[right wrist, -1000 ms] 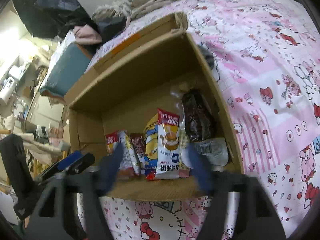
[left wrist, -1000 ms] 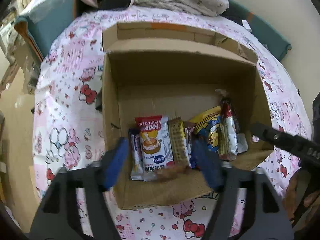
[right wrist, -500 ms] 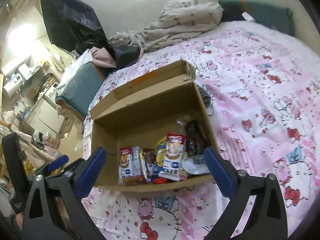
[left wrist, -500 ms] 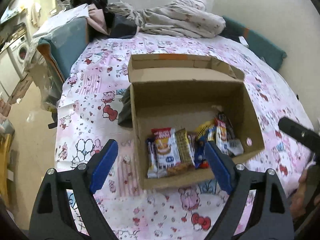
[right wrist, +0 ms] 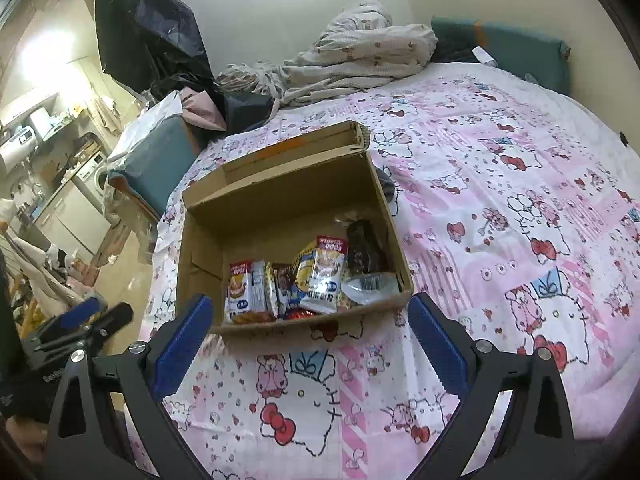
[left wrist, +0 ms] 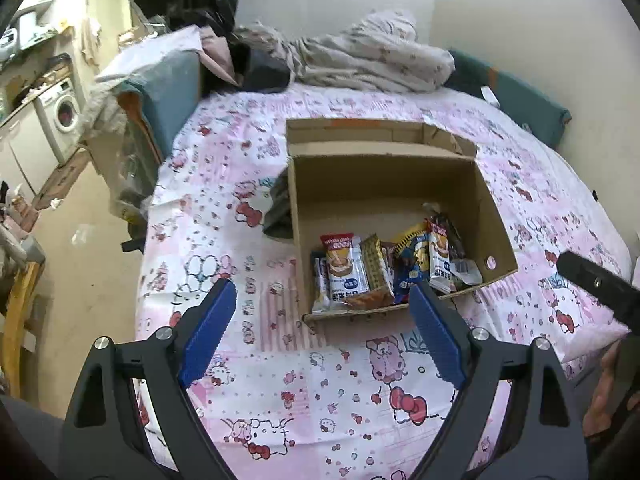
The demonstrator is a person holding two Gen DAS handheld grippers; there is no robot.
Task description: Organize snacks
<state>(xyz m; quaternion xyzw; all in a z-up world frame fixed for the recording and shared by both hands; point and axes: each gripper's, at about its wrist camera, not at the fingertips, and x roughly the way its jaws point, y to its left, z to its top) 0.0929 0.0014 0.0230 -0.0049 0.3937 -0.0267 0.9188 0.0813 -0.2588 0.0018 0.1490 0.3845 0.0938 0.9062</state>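
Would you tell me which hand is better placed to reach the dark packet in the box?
Right, probably: the dark packet lies at the box's right end, nearest the open right tongs; the left tongs are open too, but farther.

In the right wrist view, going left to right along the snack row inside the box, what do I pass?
White rice cake packet → brown snack bar → second rice cake packet → dark chocolate-coloured packet, all in the cardboard box.
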